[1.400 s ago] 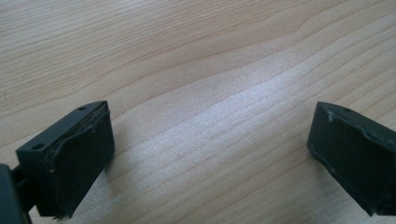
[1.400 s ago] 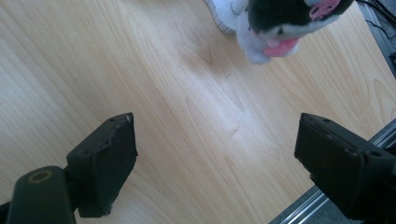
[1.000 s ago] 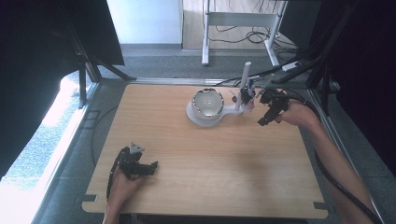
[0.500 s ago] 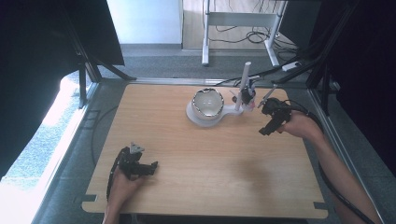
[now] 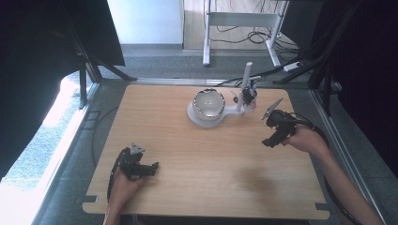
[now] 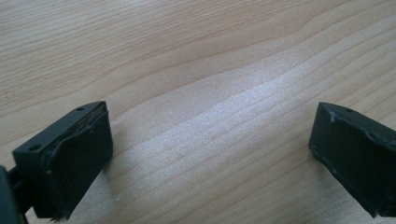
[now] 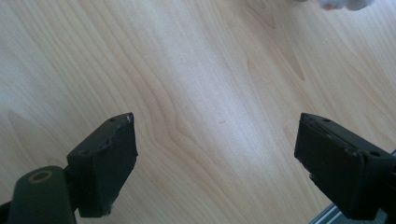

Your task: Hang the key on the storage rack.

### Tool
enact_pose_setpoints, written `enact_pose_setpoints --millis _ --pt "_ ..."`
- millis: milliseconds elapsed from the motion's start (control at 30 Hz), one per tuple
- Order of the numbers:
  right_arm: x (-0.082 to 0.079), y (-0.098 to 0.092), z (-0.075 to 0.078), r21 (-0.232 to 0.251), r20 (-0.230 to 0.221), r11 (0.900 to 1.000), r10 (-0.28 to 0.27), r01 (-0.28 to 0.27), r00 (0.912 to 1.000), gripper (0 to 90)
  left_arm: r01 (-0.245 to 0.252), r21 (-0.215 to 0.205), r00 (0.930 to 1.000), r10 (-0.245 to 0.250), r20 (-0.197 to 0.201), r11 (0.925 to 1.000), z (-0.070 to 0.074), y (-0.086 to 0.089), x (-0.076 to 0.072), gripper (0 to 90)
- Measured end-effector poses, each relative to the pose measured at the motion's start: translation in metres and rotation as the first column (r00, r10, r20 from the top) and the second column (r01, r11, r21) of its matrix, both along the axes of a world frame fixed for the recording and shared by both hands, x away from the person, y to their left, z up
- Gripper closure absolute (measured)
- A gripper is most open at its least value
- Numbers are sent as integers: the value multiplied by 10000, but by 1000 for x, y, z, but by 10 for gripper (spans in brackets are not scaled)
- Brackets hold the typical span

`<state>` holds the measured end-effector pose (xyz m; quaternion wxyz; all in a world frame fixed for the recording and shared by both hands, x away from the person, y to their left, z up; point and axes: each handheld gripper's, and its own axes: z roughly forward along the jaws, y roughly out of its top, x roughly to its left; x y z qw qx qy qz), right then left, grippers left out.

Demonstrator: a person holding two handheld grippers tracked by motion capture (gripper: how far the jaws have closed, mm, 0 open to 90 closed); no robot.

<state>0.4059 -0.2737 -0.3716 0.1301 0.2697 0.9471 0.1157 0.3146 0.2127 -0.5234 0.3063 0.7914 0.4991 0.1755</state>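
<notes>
A metal bowl [image 5: 209, 103] sits on a white stand [image 5: 199, 118] at the table's far middle, with a white post [image 5: 244, 87] rising beside it. My right gripper [image 5: 271, 138] hovers over the table's right side, nearer than the stand; in the right gripper view its jaws [image 7: 215, 158] stand wide apart over bare wood, so it is open. My left gripper [image 5: 151, 168] rests near the front left of the table. The left gripper view has its jaws [image 6: 210, 154] wide apart over bare wood, open as well.
The wooden table [image 5: 187, 154] has notches at its front corners. A white desk frame [image 5: 239, 21] and cables lie on the floor beyond the far edge. Dark panels [image 5: 42, 42] stand at both sides. A metal rail [image 5: 347, 159] runs along the right edge.
My right hand has drawn back from the stand toward the near right and sunk a little. The left hand has stayed where it was.
</notes>
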Motion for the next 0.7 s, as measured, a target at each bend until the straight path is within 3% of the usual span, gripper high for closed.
enact_pose_setpoints --millis 367,700 --pt "-26 -14 -13 458 96 9989 -99 95 9999 126 -29 -26 10000 29 -11 10000 0 0 0 0" --pt "-48 -28 -28 760 389 9963 -441 411 9983 42 -3 1 10000 3 -26 10000 0 0 0 0"
